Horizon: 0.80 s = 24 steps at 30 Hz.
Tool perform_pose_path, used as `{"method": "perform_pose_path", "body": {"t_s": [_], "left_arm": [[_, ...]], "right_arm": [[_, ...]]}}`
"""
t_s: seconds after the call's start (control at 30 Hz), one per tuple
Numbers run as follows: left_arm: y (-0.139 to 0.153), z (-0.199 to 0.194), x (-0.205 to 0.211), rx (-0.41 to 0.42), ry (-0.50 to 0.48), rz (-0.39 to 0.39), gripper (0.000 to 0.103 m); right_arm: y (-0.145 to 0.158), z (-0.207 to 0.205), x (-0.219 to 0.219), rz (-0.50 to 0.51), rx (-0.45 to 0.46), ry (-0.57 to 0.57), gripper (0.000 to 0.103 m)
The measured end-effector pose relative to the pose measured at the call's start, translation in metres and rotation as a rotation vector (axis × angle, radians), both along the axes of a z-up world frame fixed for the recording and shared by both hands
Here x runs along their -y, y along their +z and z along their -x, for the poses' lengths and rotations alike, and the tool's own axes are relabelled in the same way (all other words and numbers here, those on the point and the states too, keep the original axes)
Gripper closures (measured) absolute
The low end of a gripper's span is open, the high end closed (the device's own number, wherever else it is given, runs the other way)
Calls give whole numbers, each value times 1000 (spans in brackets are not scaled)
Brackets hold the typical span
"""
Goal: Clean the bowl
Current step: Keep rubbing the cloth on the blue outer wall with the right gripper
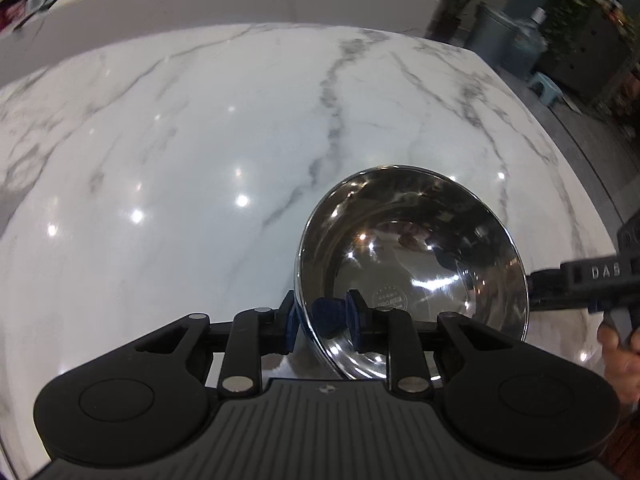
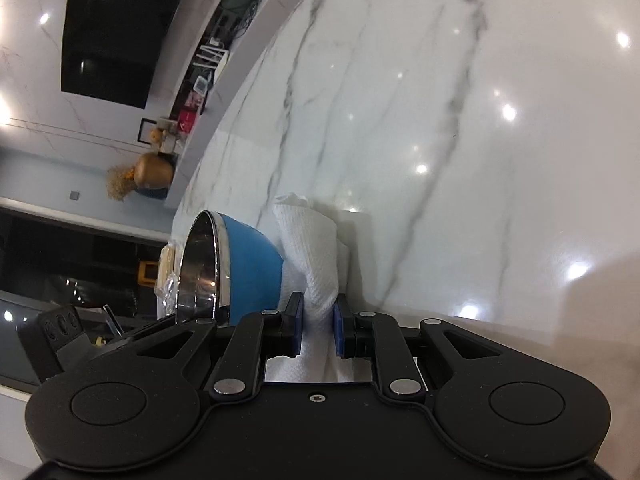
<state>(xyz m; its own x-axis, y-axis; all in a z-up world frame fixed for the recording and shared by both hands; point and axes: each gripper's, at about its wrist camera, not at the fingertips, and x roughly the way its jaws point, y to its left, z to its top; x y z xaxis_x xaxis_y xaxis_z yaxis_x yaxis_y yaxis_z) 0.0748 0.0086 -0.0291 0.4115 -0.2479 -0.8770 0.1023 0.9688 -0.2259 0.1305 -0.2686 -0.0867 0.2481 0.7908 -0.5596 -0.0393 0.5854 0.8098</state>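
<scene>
Bowl [image 1: 412, 256] tilted over glossy white marble table [image 1: 180, 160]; shelves behind.

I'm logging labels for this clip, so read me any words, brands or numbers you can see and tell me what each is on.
"DAB": raised letters on the right gripper, seen in the left wrist view; cut off at the frame edge, so maybe incomplete.
Round stamp in the bottom of the bowl: too small and blurred to read.
Boxes on the far shelf: print unreadable.
</scene>
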Motion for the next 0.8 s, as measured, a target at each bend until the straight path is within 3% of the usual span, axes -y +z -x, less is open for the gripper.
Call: {"method": "perform_pose_path", "body": {"t_s": [0.13,0.23,0.5,0.8], "left_arm": [[1,3,0,4,-19,-19,78],[4,4,3,35,-37,-50,85],[6,0,6,124,-10,-62,90],[5,-3,13,140,-8,-50,90]], "right_arm": [[3,1,-3,6,5,2,89],[9,1,-1,0,27,-7,89],[34,4,33,-197,164,-117,89],[25,4,30,-182,113,-87,89]]}}
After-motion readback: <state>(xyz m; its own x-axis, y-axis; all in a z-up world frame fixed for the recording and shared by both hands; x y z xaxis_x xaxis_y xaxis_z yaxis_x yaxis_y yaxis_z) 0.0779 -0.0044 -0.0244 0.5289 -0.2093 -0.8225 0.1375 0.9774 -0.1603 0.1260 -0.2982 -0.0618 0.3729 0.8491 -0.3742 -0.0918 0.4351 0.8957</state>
